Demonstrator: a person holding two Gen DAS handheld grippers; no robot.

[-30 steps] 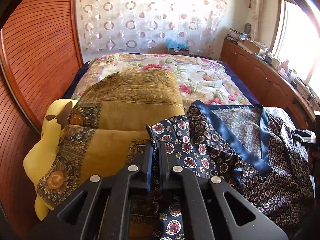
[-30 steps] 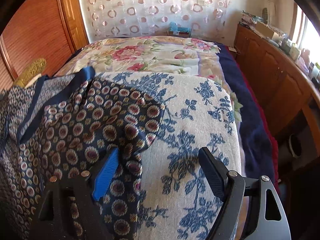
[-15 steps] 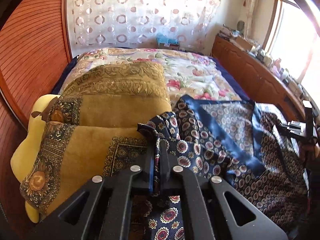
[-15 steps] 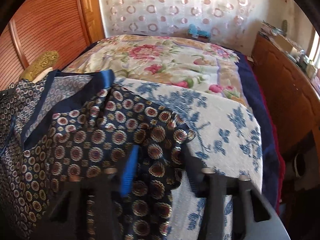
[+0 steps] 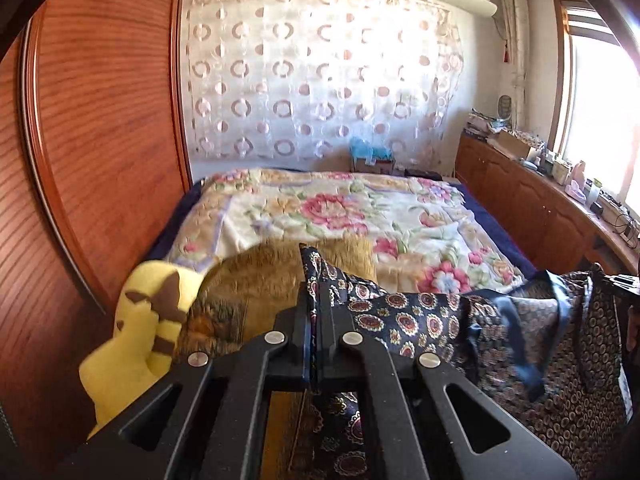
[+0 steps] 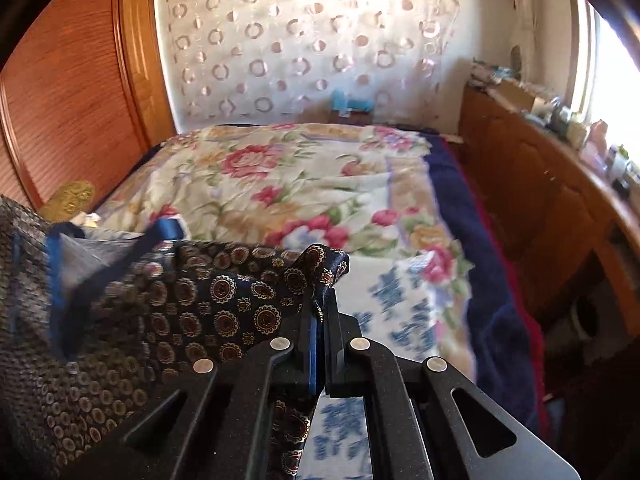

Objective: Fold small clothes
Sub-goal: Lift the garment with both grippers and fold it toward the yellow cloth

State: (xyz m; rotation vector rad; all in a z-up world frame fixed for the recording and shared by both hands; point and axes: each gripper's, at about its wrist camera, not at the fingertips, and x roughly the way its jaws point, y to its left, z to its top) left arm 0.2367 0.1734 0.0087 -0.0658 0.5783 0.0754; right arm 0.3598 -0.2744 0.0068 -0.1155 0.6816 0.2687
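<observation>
Two tools, each pinching one corner of the navy medallion-print garment (image 5: 420, 320): left tool (image 5: 315, 312), right tool (image 6: 320, 312). We hold it stretched above the bed (image 6: 304, 176), apparently so it hangs flat for folding.

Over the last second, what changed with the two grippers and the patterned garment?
The right hand-held gripper, open a second ago, shut on the navy medallion-print garment; both grippers lifted it off the bed. The left hand-held gripper stayed clamped on it. The yellow plush stayed put.
</observation>
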